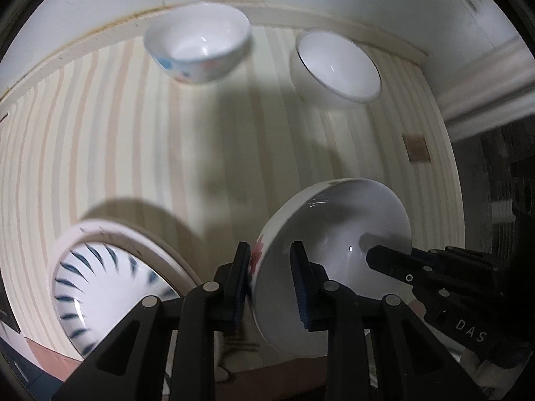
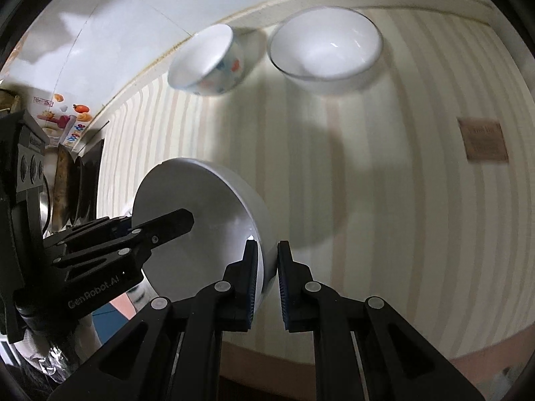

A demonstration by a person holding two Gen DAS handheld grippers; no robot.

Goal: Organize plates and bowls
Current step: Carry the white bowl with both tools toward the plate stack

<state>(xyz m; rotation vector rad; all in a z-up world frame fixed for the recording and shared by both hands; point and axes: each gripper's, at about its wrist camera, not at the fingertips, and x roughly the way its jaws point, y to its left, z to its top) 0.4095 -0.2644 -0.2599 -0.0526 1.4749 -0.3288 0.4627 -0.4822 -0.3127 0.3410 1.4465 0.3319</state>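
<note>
bowl (image 1: 334, 250) with red flower print, tilted on edge, lower centre-right of left wrist view, above striped tablecloth (image 1: 133, 150). left gripper (image 1: 271, 267) clamped on its rim, one finger inside, one outside. right gripper (image 2: 267, 267) pinches opposite rim likewise. blue-patterned plate (image 1: 100, 284) lower left. two upright bowls at top: floral bowl (image 1: 200, 46), plain white bowl (image 1: 337, 67), near each other.
</note>
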